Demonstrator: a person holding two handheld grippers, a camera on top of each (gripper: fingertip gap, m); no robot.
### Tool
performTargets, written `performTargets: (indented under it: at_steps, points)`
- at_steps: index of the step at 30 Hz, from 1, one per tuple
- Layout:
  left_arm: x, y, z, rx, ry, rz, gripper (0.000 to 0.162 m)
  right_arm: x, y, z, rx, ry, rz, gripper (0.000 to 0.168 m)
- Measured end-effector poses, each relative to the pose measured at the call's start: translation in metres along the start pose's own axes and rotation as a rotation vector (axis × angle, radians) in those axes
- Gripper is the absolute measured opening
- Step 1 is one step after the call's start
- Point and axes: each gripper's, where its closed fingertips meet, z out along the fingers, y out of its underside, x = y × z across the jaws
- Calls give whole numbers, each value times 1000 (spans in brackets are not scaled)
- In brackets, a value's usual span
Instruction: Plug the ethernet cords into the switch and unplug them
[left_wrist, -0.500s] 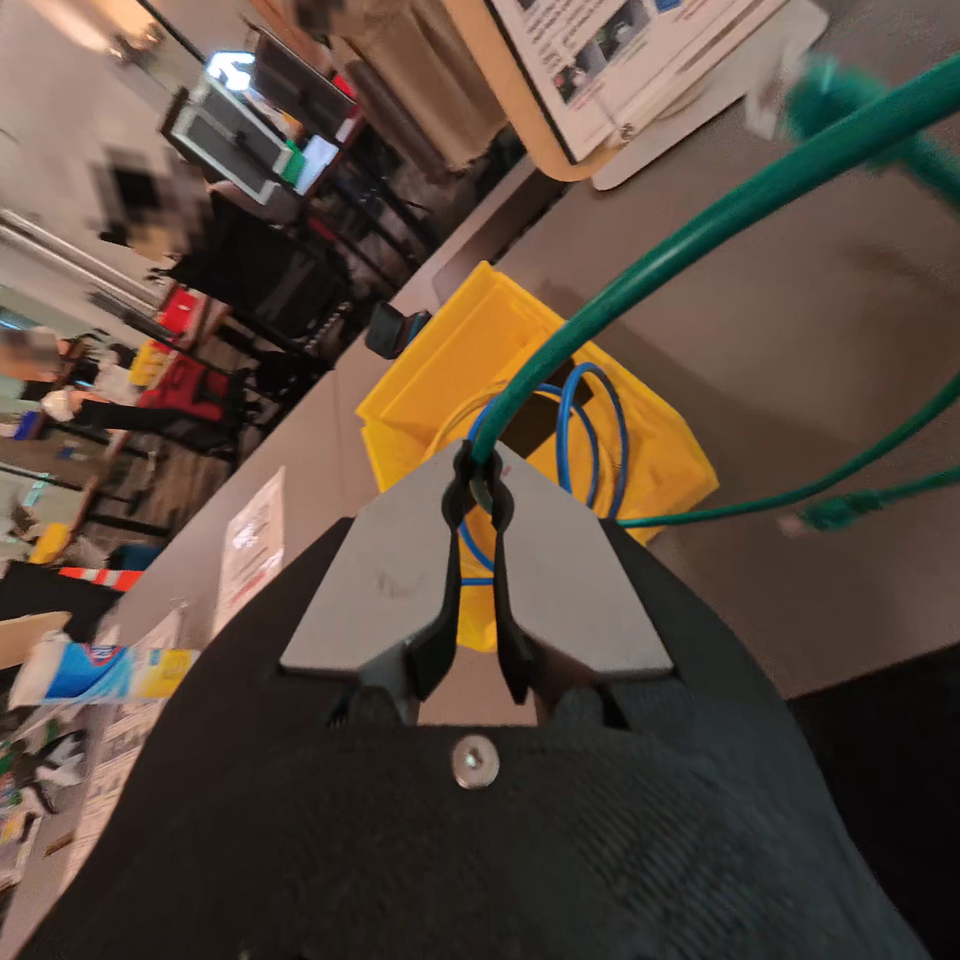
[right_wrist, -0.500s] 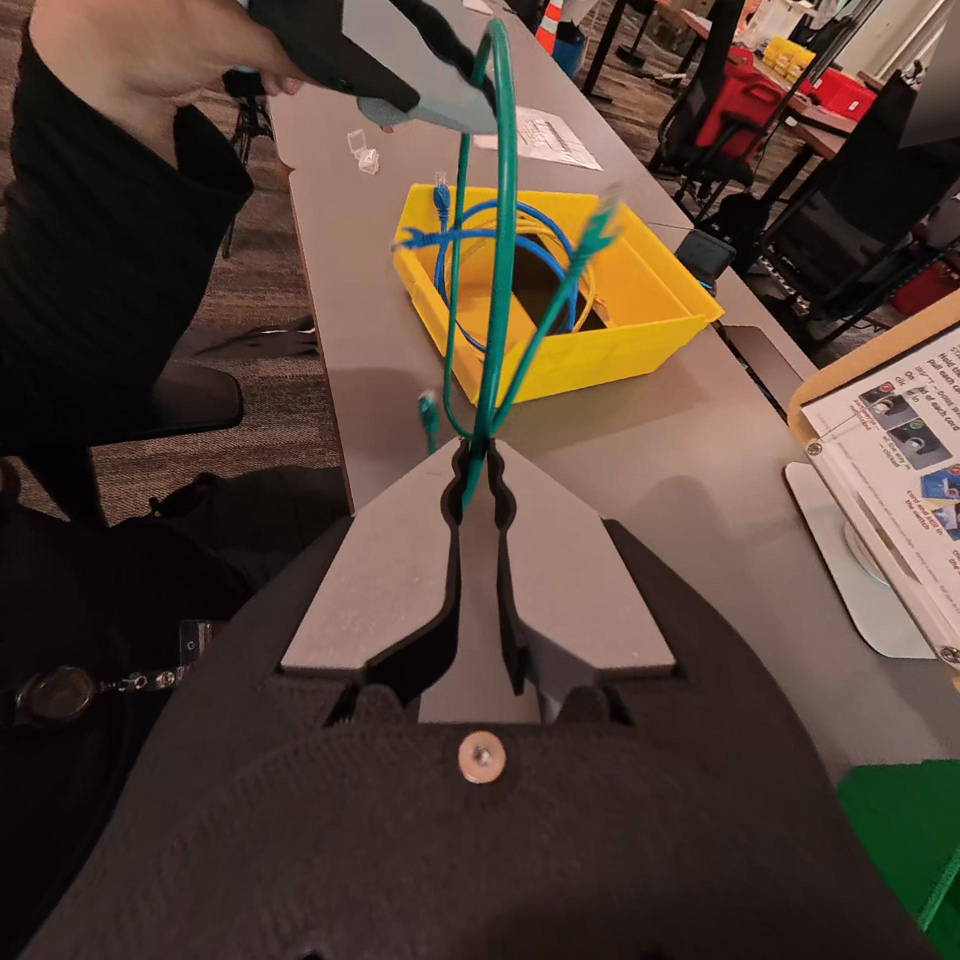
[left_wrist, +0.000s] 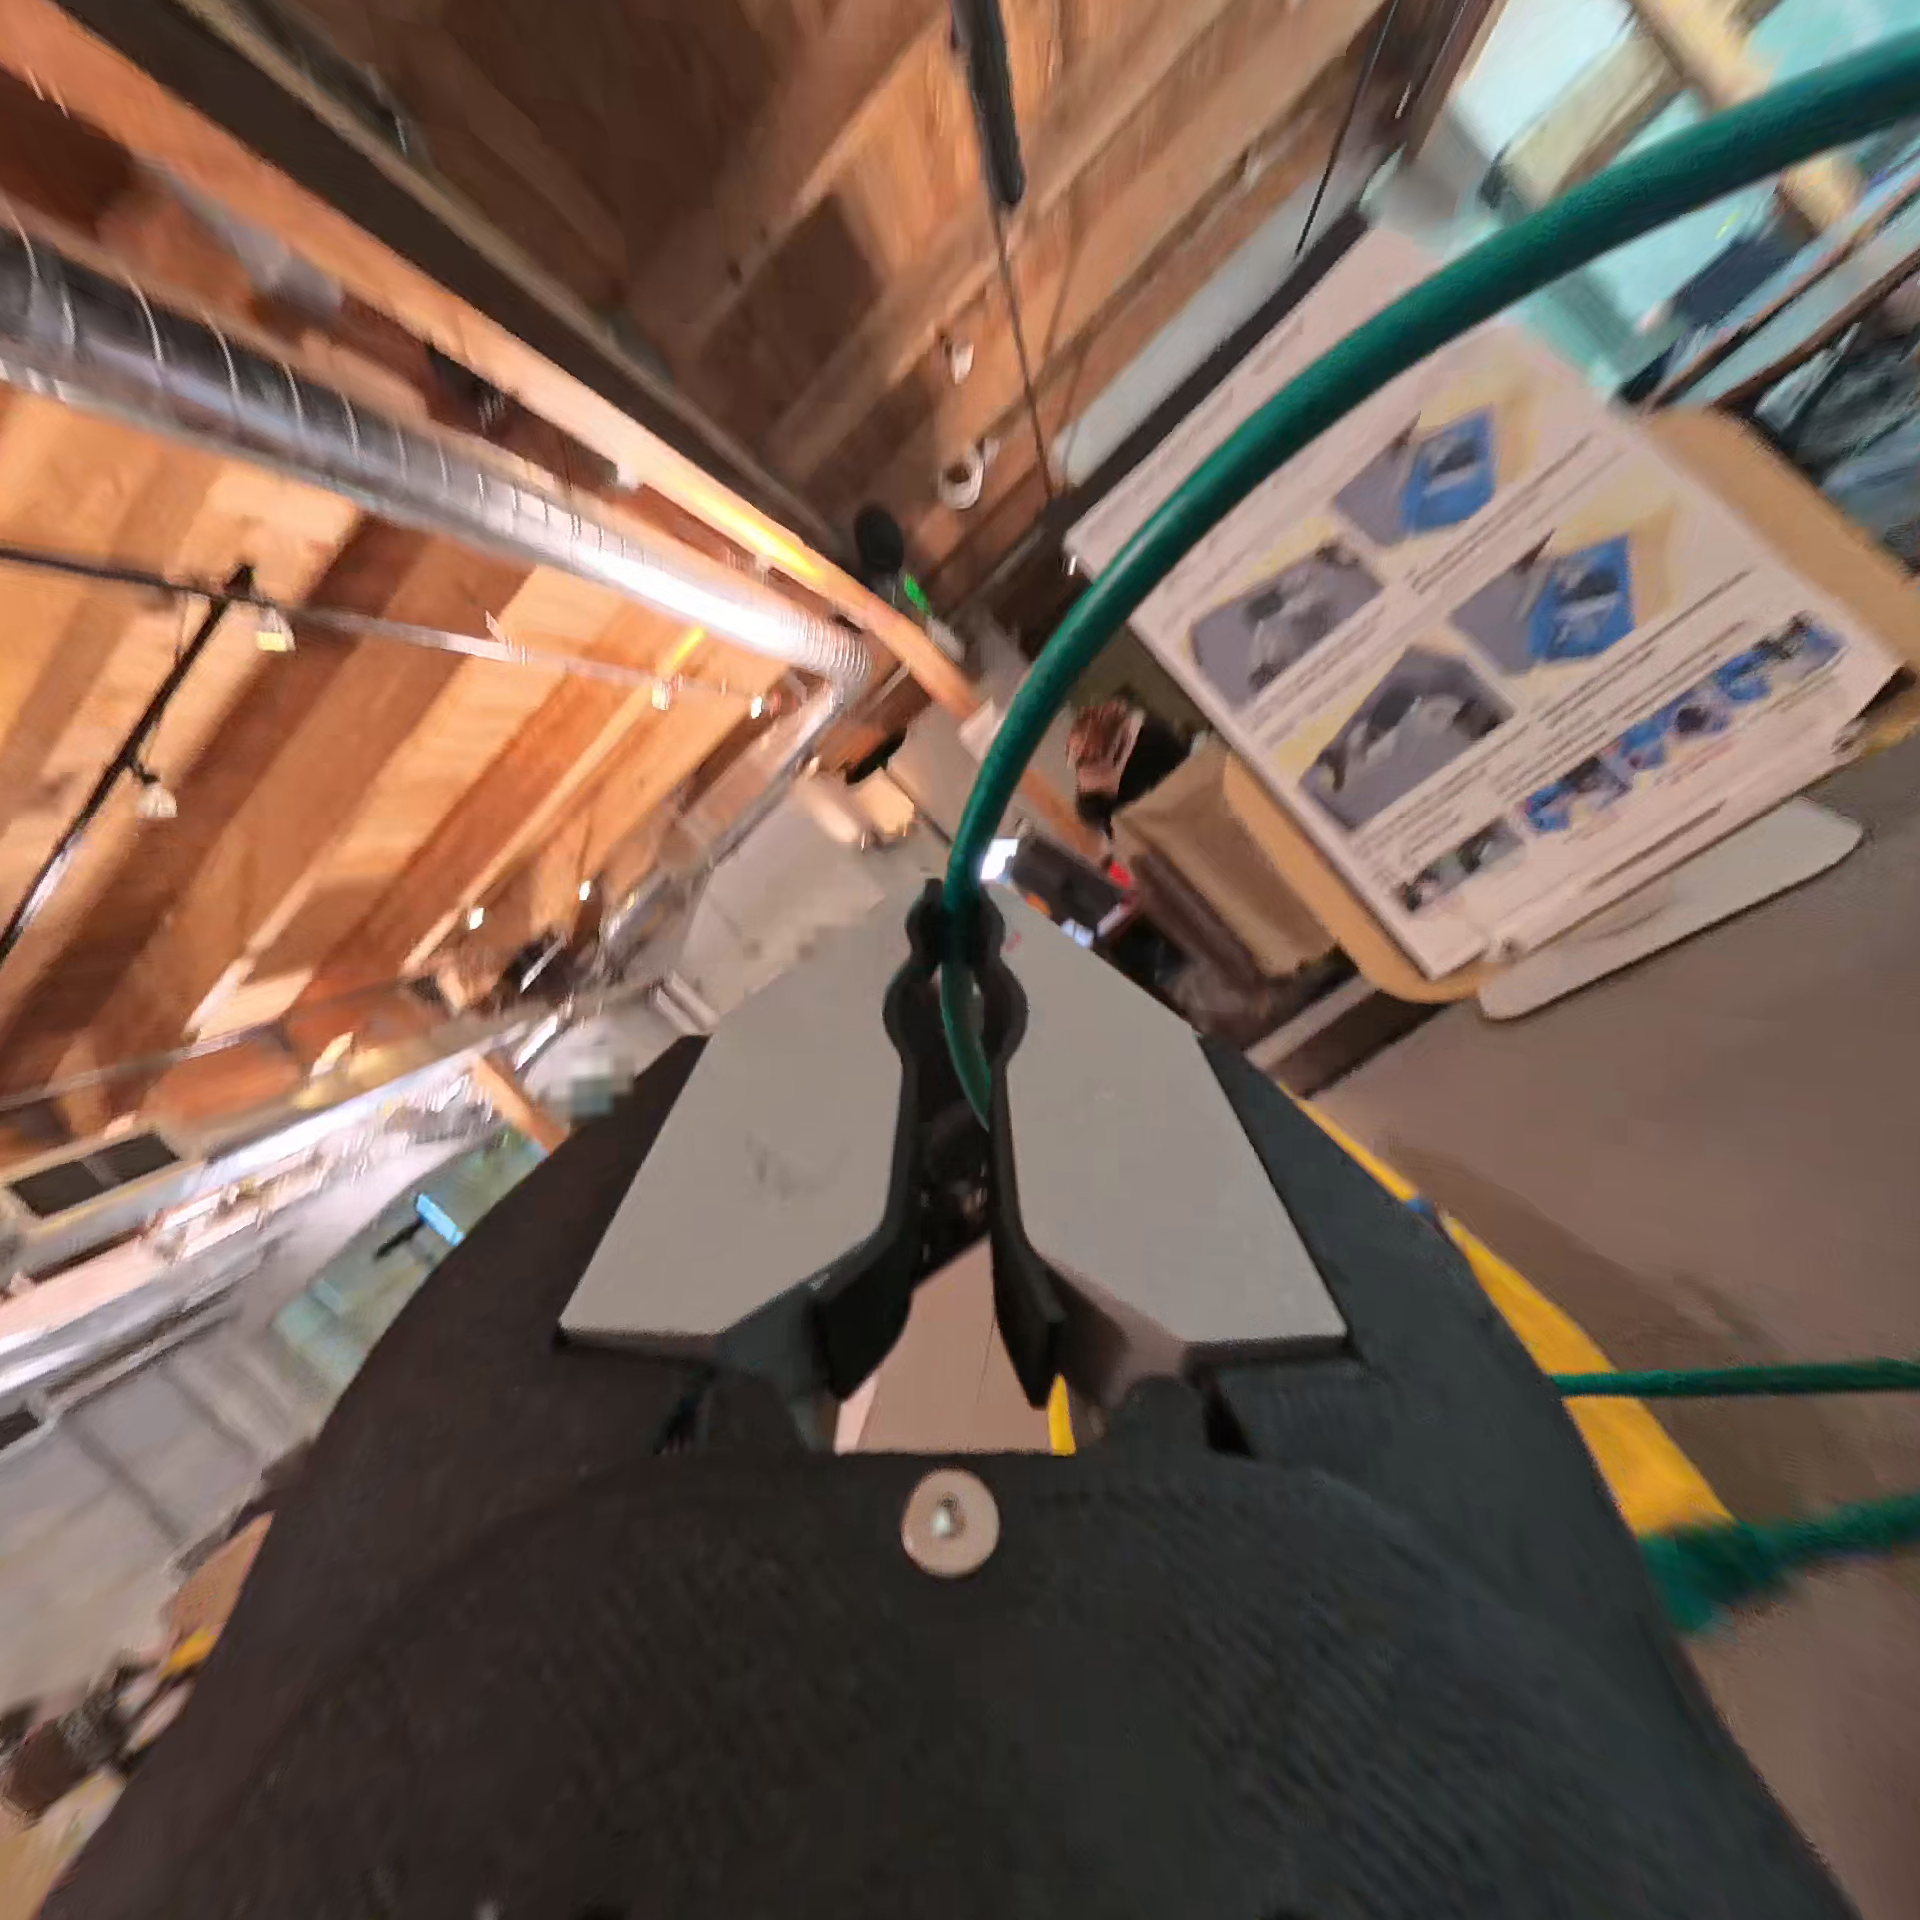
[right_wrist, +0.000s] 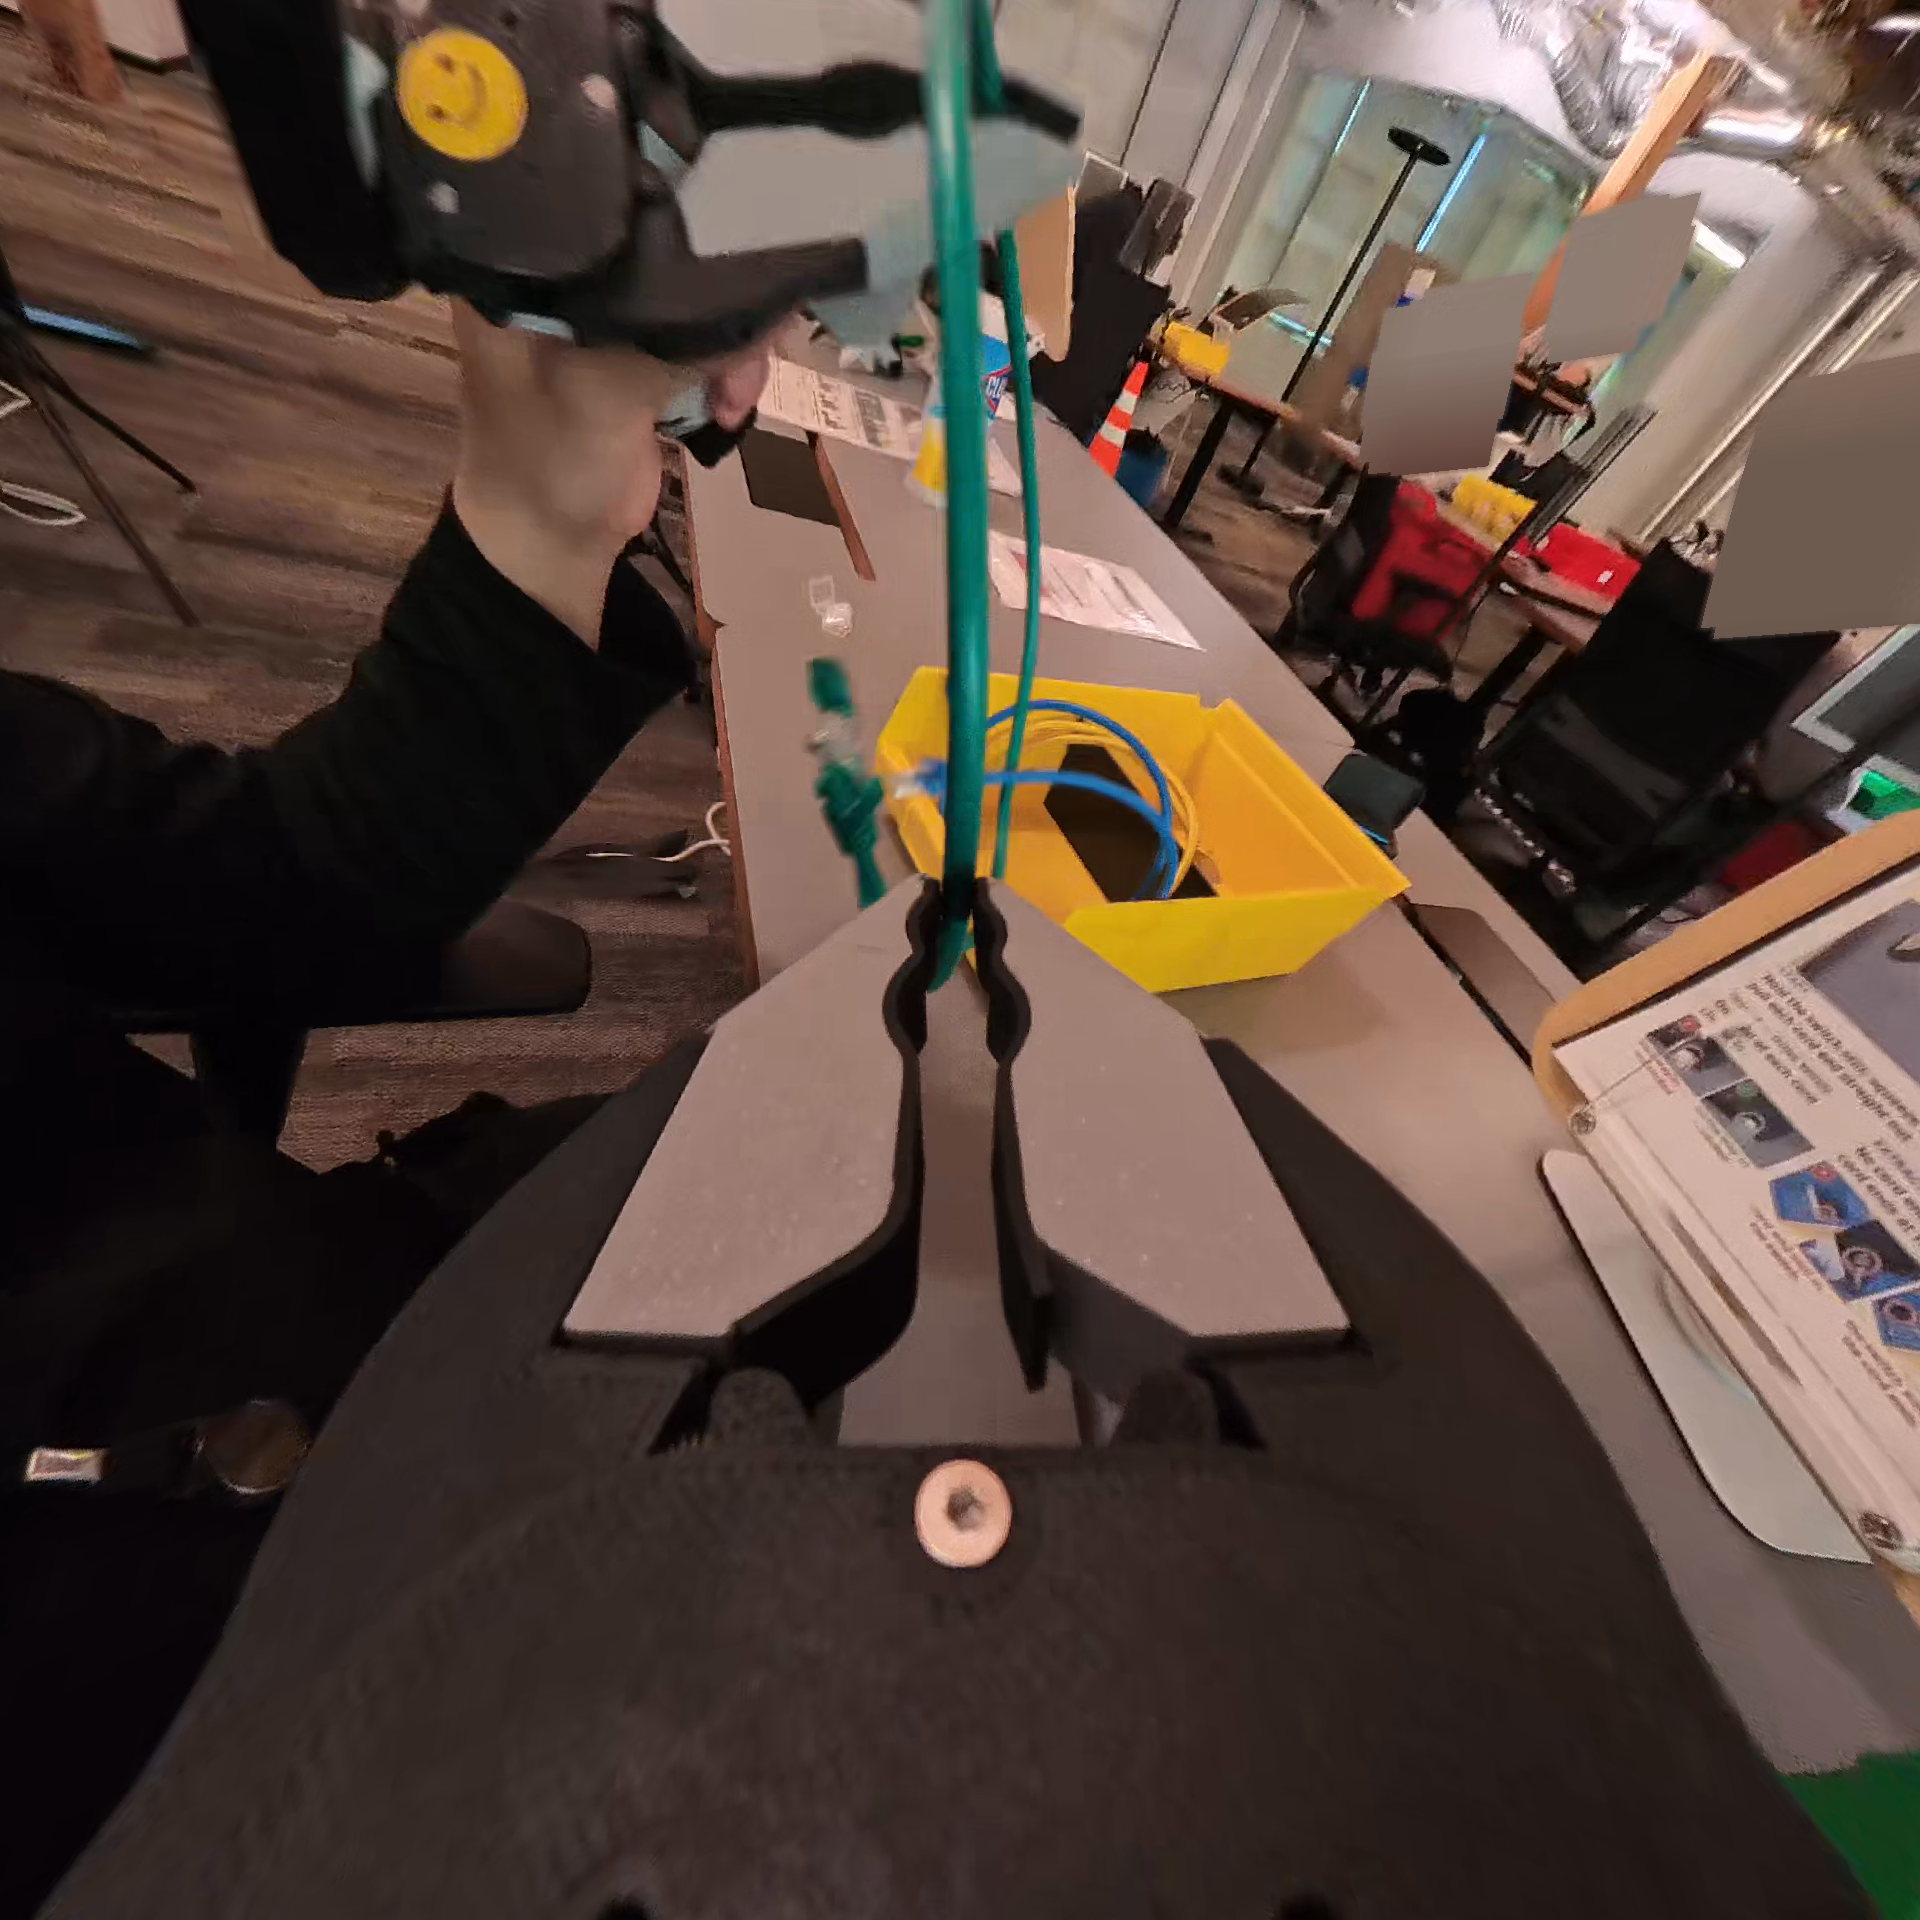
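Your green ethernet cord (right_wrist: 961, 582) is a smooth, round, rubbery strand, stretched taut up the middle of the right wrist view between your two tools. The right gripper (right_wrist: 954, 914) has its jaws clenched on the cord's lower stretch, at centre frame; the left gripper (right_wrist: 935, 177), blurred at the top of the frame, pinches it higher up. In the left wrist view that left gripper (left_wrist: 961, 935) sits at centre frame with its jaws clamped on the cord (left_wrist: 1195, 509), which arcs away to the upper right. Two moulded green plugs (right_wrist: 836, 769) dangle left of centre, probably this cord's ends, though blur hides the link. Behind them a glossy yellow plastic bin (right_wrist: 1278, 831) on the matte grey desk (right_wrist: 1382, 1049) holds coiled blue cords (right_wrist: 1143, 769). A laminated instruction board (right_wrist: 1766, 1174) leans at the right edge.
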Motion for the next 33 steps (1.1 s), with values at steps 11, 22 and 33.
performTargets:
  at_steps: [11,22,33]
  points:
    - [50,33,23,-154,213,-1,2,26,21,7,-120,166,-30,3]
    - [1,-25,-9,109,-66,-3,3,18,-17,-11,68,164,-40,3]
    - [69,61,4,-365,398,-83,3,-24,12,34,-87,-33,-53,3]
